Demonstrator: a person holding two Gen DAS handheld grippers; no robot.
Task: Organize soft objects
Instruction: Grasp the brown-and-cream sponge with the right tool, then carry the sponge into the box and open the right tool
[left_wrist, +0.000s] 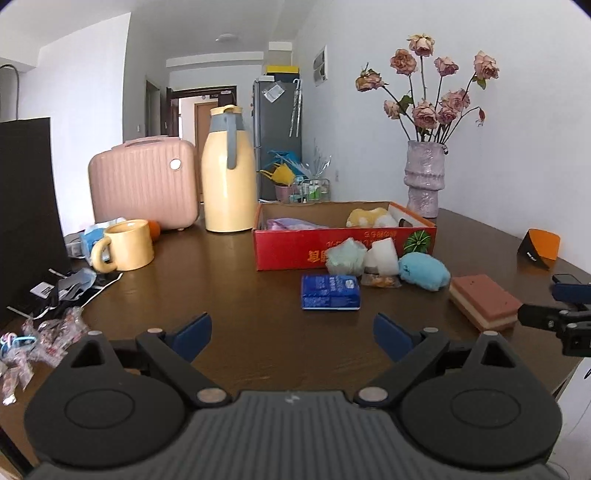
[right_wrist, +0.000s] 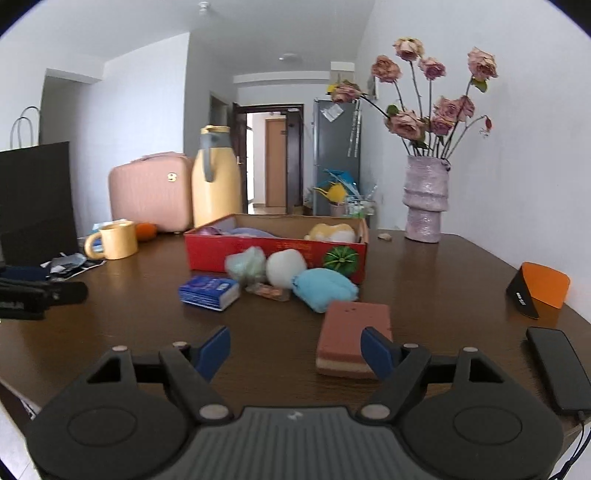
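soft toys (right_wrist: 325, 291) (blue, white, green) huddle against red box (right_wrist: 207, 251).

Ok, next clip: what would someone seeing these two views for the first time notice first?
Probably the red cardboard box mid-table, with a yellow plush inside and soft things clustered at its front: a blue plush, a white sponge, a pale green puff. Next, the dried pink roses in a lilac vase by the wall at the back right. The brown layered sponge lies just ahead of the open right gripper.
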